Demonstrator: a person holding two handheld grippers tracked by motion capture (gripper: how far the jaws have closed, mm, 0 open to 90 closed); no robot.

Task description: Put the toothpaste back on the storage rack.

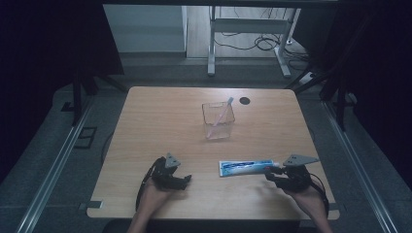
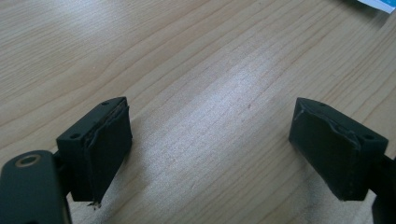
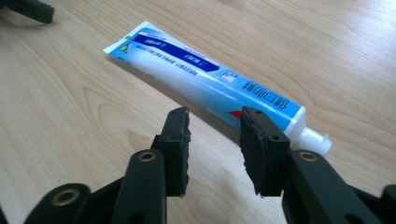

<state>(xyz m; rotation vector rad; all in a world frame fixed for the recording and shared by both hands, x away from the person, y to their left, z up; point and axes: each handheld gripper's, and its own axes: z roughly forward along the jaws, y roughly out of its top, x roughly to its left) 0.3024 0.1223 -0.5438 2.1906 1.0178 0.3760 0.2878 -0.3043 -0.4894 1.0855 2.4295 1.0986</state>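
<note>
The toothpaste tube (image 1: pixel 247 167) is white and blue with small print along its side and a white screw neck with no cap showing (image 3: pixel 314 138). It lies flat on the wooden table (image 1: pixel 160 121), near the edge at about 5 o'clock from the middle, lengthwise from 9 to 3 o'clock, its flat crimped end toward 9 o'clock.

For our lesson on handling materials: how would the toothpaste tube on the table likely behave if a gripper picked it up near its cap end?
The toothpaste tube looks soft-walled, so it would probably dent under the pads and sag towards its flat crimped tail. Its glossy skin may be slippery. Lying flat, it seems unlikely to roll far.
</note>
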